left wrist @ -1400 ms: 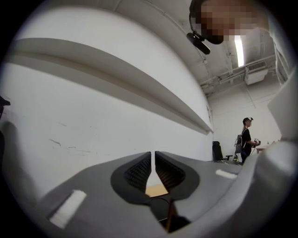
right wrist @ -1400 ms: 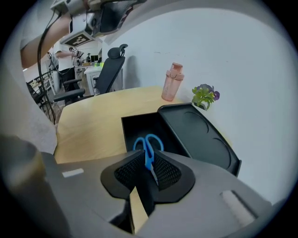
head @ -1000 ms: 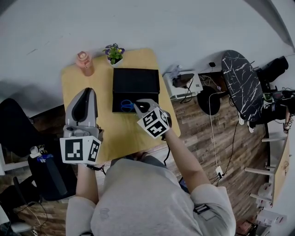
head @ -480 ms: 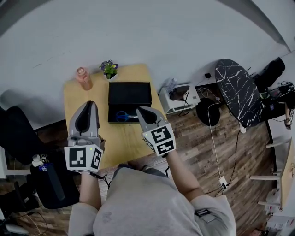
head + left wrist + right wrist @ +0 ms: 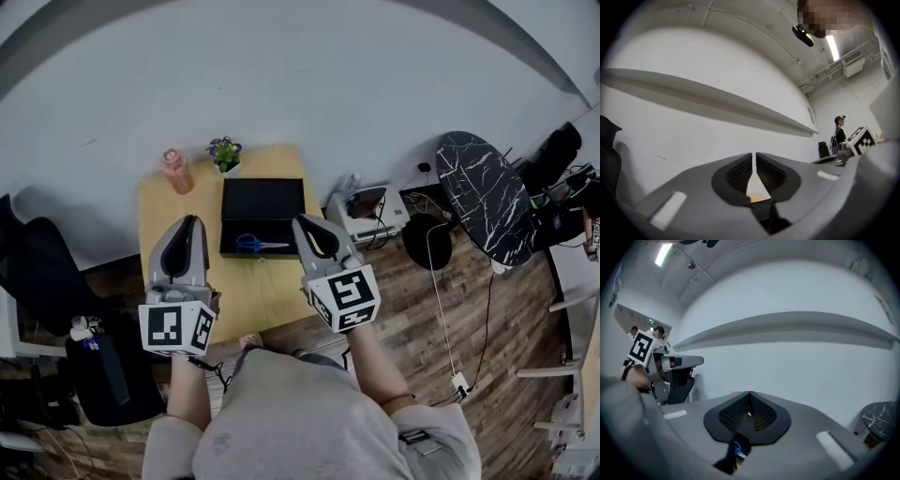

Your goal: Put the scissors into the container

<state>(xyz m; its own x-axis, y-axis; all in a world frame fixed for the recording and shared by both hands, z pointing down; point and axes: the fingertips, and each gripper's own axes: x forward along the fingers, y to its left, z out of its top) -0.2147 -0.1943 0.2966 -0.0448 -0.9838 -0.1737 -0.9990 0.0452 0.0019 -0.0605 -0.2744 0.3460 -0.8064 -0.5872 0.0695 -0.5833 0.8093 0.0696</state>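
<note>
Nearest the camera, the person's two arms reach forward over the near edge of the wooden desk (image 5: pixel 246 298), each hand holding a gripper with its marker cube toward the body. The left gripper (image 5: pixel 190 221) hangs over the left half of the desk. Its own view shows its tongs drawn almost together, with only a thin slit between the tips and nothing in them. The right gripper (image 5: pixel 300 222) is level with it over the desk's right edge, and its tongs are closed tip to tip and likewise empty. Beyond and between the two tips stands the black container (image 5: pixel 263 197), a shallow rectangular box. The scissors (image 5: pixel 255 245) lie flat inside it along its near wall, with the blue handles toward the left gripper and the blades pointing at the right one. Neither pair of tongs touches them. The blade ends lie just beside the right gripper's nose in the head view, while the left gripper stays well apart on the far side of the container's left wall. In the right gripper view a patch of the blue handles shows below the closed tongs. Past the container, at the desk's far edge, stand a pink bottle (image 5: pixel 175 170) on the left and a small potted plant (image 5: pixel 225 154) near the middle, both against the white wall (image 5: pixel 281 75).
</note>
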